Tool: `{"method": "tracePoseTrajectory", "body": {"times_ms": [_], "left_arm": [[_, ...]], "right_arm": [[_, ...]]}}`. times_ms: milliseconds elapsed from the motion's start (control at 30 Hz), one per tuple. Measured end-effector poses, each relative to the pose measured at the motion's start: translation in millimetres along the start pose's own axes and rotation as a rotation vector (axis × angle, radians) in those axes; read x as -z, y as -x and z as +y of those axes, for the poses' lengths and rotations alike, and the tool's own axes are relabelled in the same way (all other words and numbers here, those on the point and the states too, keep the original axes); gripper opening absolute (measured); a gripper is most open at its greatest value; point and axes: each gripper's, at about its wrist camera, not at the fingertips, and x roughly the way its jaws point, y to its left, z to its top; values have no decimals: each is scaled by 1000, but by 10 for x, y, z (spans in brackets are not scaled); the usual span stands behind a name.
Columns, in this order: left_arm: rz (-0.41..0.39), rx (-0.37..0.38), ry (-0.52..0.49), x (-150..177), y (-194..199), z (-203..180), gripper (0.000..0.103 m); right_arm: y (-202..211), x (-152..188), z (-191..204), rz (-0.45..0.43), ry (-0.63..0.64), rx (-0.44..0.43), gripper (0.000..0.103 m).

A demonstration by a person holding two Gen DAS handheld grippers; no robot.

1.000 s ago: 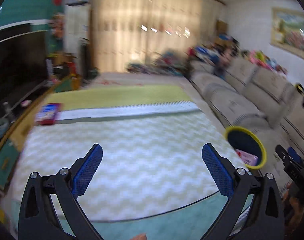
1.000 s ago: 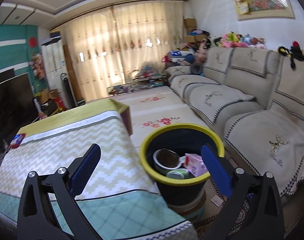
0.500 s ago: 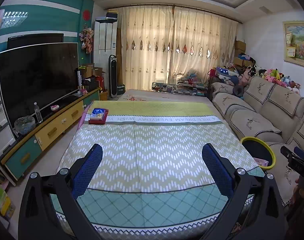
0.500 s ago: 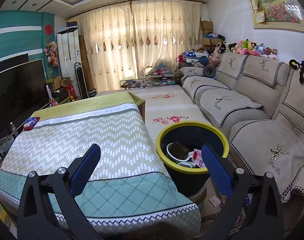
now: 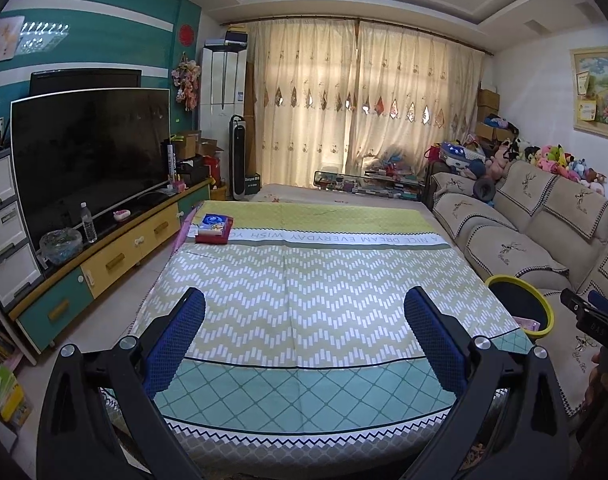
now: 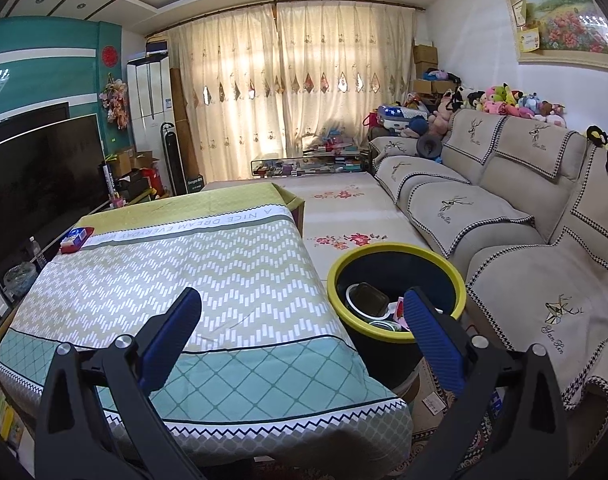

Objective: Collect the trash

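Observation:
A dark bin with a yellow rim [image 6: 395,280] stands on the floor between the covered table and the sofa; a white bowl [image 6: 365,300], a pink carton and other trash lie inside. The bin's yellow rim [image 5: 519,282] also shows at the right of the left wrist view. My right gripper [image 6: 302,332] hangs open and empty over the table's near right corner, its right finger in front of the bin. Above the table's near edge my left gripper [image 5: 304,332] is open, nothing between its blue pads. A red and blue box [image 5: 214,229] rests at the table's far left.
A patterned cloth covers the low table [image 5: 304,280]. A beige sofa [image 6: 503,216] with plush toys runs along the right. A TV [image 5: 88,156] on a long cabinet lines the left wall, with a water bottle [image 5: 88,222]. The other gripper's tip [image 5: 591,320] shows at the right edge.
Both grippers have pulled back and risen, so the whole table and room now show. The bin sits farther off in each view. Both stayed open and empty.

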Motion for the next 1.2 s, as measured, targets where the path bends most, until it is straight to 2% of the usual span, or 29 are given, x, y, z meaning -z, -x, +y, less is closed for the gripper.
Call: {"method": "tracePoseTrajectory", "body": {"times_ms": [1200], "left_arm": [[22,14,-1,-5,-54,-41,98]], "right_arm": [[-50,36,57,12,-2,-29,96]]}}
